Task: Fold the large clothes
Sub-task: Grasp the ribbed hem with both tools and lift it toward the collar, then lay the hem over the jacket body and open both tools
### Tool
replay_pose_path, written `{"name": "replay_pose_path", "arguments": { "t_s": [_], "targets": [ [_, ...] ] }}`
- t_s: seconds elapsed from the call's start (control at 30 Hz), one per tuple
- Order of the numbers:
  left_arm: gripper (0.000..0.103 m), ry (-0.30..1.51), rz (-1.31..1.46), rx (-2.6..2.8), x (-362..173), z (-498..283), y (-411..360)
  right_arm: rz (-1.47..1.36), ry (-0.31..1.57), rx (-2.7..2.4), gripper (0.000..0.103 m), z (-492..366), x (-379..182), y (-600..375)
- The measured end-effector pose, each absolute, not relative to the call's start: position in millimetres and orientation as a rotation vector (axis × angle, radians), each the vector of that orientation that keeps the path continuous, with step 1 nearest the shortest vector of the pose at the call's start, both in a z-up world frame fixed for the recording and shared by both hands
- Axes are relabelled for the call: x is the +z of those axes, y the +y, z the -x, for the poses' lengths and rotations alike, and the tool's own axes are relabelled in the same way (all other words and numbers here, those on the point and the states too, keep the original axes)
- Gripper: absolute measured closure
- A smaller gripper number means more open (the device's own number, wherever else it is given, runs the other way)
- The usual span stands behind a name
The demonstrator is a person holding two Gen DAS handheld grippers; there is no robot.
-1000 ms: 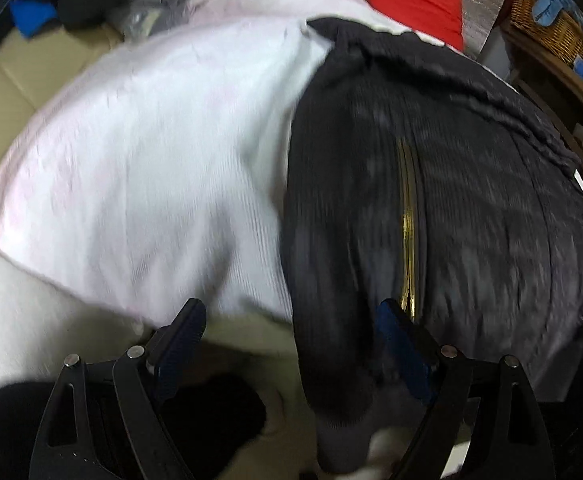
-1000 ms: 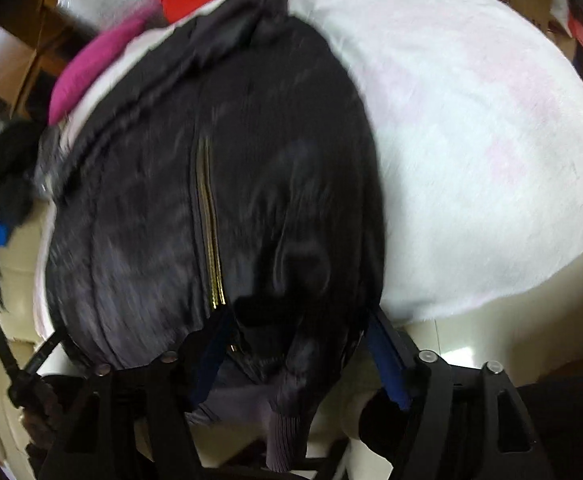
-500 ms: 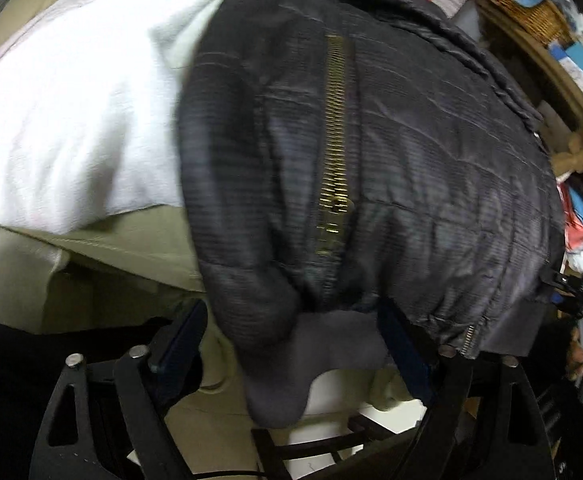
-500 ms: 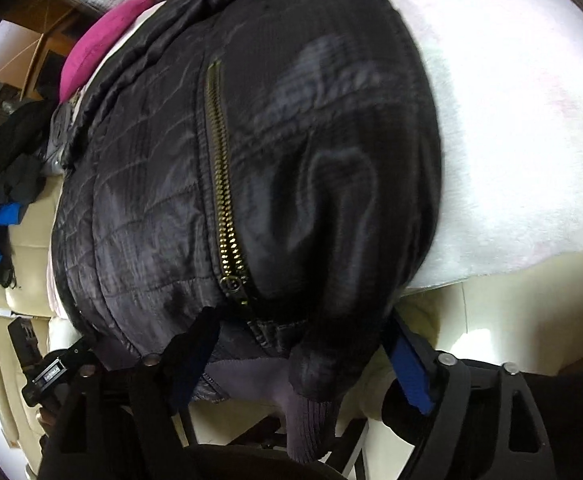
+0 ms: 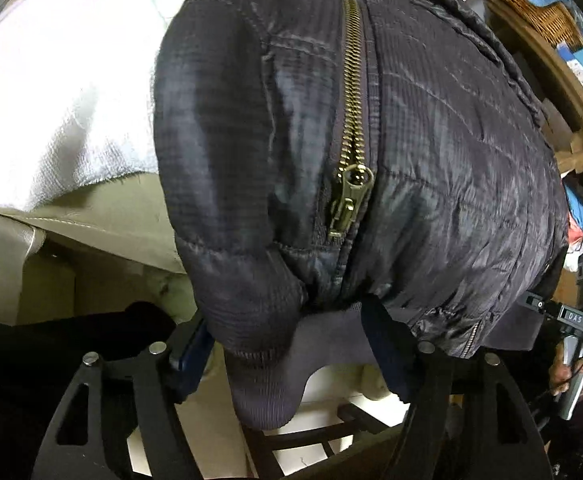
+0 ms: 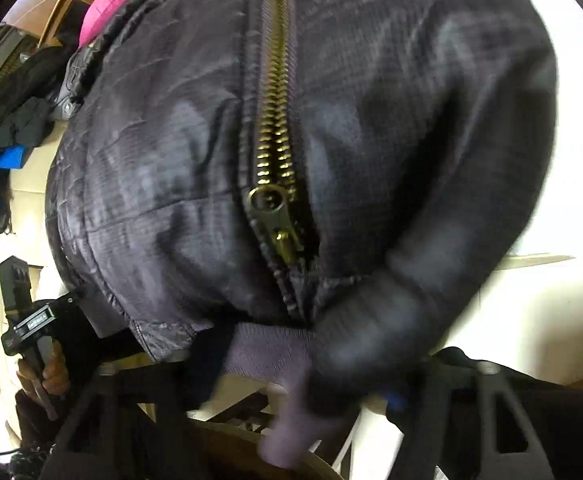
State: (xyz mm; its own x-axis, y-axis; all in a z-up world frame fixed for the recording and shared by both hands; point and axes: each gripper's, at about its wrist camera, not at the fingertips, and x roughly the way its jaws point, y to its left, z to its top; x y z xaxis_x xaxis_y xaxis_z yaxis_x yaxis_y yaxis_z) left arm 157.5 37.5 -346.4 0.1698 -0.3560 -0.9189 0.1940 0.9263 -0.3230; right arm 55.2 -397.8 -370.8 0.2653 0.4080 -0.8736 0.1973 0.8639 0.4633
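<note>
left wrist view: i see the dark quilted jacket (image 5: pixel 431 140) lying on a white cloth (image 5: pixel 63 92) over a pale cushioned surface (image 5: pixel 103 224), its hem end hanging off the near edge toward me. its long axis runs away from me, collar at the far end, and the brass zipper (image 5: pixel 351 120) follows that line, slider low near the hem. my left gripper (image 5: pixel 287 344) is closing with the ribbed sleeve cuff (image 5: pixel 267 392) between its jaws; the blue pads do not yet press on it. in the right wrist view the same jacket (image 6: pixel 171 160) points away, zipper (image 6: pixel 277 120) up the middle. my right gripper (image 6: pixel 283 396) is closing around the ribbed hem (image 6: pixel 267 354) and cuff, but blur and fabric hide its pads, so i cannot tell whether it grips.
</note>
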Motion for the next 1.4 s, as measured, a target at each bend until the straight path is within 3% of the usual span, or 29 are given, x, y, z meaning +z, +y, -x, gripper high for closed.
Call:
{"name": "replay_pose_path", "arguments": {
  "t_s": [0.07, 0.1, 0.13, 0.17, 0.27, 0.4, 0.5, 0.6, 0.67, 0.73, 0.8, 0.83, 0.87, 0.9, 0.93, 0.97, 1.03, 1.07, 1.2, 1.4],
  "targets": [
    [0.062, 1.334, 0.131, -0.394, -345, -154, 39, -0.561, 1.305, 0.132, 0.068, -44, -367, -398],
    [0.067, 1.333, 0.14, -0.409, -343, -152, 41, -0.564, 1.293, 0.132, 0.071, -38, -363, -398],
    [0.082, 1.329, 0.148, -0.423, -338, -152, 40, -0.559, 1.274, 0.136, 0.075, -33, -358, -395],
    [0.09, 1.32, 0.144, -0.424, -333, -153, 42, -0.556, 1.254, 0.146, 0.078, -27, -350, -393],
    [0.093, 1.287, 0.143, -0.421, -318, -146, 43, -0.573, 1.192, 0.2, 0.081, -6, -323, -393],
    [0.093, 1.217, 0.154, -0.471, -292, -125, 48, -0.623, 1.065, 0.313, 0.081, 12, -280, -400],
    [0.09, 1.255, 0.155, -0.483, -297, -120, 51, -0.639, 1.083, 0.335, 0.081, -4, -285, -408],
    [0.071, 1.306, 0.18, -0.482, -319, -145, 55, -0.663, 1.181, 0.308, 0.078, -24, -315, -395],
    [0.039, 1.36, 0.222, -0.493, -330, -151, 56, -0.674, 1.235, 0.266, 0.077, -28, -329, -394],
    [0.038, 1.392, 0.239, -0.488, -339, -156, 52, -0.679, 1.298, 0.218, 0.074, -37, -342, -396],
    [0.038, 1.408, 0.205, -0.491, -345, -155, 48, -0.67, 1.345, 0.199, 0.049, -46, -352, -393],
    [0.04, 1.416, 0.183, -0.498, -349, -155, 39, -0.658, 1.363, 0.197, 0.023, -49, -356, -390],
    [0.04, 1.422, 0.166, -0.506, -352, -154, 33, -0.638, 1.372, 0.191, 0.023, -51, -359, -385],
    [0.044, 1.421, 0.157, -0.508, -354, -153, 26, -0.62, 1.355, 0.195, 0.025, -52, -359, -382],
    [0.064, 1.408, 0.136, -0.508, -353, -151, 24, -0.604, 1.33, 0.211, 0.036, -52, -358, -380],
    [0.087, 1.399, 0.131, -0.507, -353, -151, 24, -0.593, 1.317, 0.224, 0.056, -52, -355, -378],
    [0.093, 1.38, 0.142, -0.511, -349, -147, 24, -0.604, 1.309, 0.239, 0.077, -49, -348, -377],
    [0.095, 1.371, 0.146, -0.518, -345, -145, 26, -0.59, 1.301, 0.237, 0.081, -45, -342, -374],
    [0.095, 1.295, 0.134, -0.576, -312, -132, 33, -0.569, 1.259, 0.273, 0.087, -28, -305, -367],
    [0.095, 1.076, 0.168, -0.705, -211, -134, 48, -0.487, 0.989, 0.363, 0.087, -17, -195, -374]
  ]
}}
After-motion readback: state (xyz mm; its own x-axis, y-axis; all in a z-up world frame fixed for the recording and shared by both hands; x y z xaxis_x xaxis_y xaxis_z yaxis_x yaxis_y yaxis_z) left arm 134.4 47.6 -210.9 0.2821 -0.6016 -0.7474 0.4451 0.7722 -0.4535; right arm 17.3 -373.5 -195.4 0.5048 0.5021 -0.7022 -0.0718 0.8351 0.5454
